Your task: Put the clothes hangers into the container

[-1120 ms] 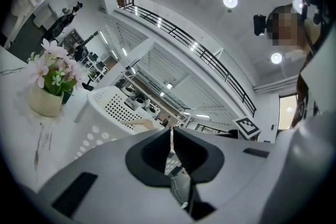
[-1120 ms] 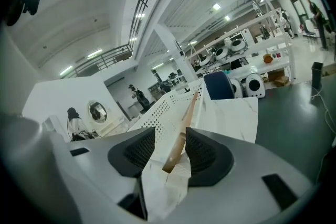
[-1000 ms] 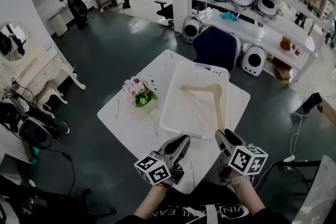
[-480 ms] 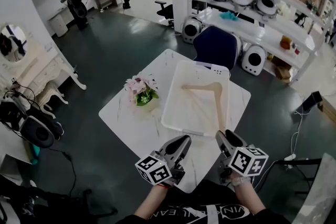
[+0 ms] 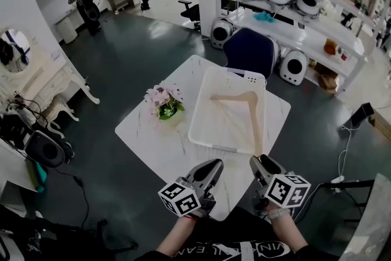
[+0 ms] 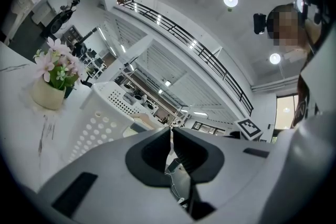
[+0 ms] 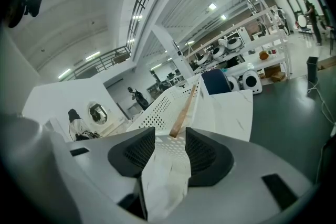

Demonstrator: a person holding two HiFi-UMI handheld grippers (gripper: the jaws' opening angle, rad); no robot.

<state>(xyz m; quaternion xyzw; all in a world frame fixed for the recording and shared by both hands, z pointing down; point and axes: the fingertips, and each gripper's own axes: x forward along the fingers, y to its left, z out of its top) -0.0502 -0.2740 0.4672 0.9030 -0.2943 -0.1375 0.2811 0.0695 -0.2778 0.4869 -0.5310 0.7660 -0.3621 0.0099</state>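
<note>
A wooden clothes hanger (image 5: 253, 119) lies inside the white perforated container (image 5: 200, 112) on the white marble table (image 5: 149, 140). Both grippers hover over the table's near edge, short of the container. My left gripper (image 5: 212, 166) is shut, its pads meeting with nothing between them (image 6: 170, 131). My right gripper (image 5: 256, 163) is open and holds nothing (image 7: 170, 139). In the right gripper view, the hanger (image 7: 185, 110) leans up against the container's wall (image 7: 157, 107), straight ahead of the jaws. In the left gripper view, the container's holed side (image 6: 102, 113) shows ahead to the left.
A small pot of pink flowers (image 5: 164, 106) stands on the table left of the container, also in the left gripper view as the flower pot (image 6: 52, 81). A dark blue chair (image 5: 249, 53) sits behind the table. White shelves (image 5: 293, 27) with round appliances fill the back right.
The head view has shifted slightly, so table and container sit a little higher in the picture. Both grippers stay near the table's front edge, and the hanger has not moved.
</note>
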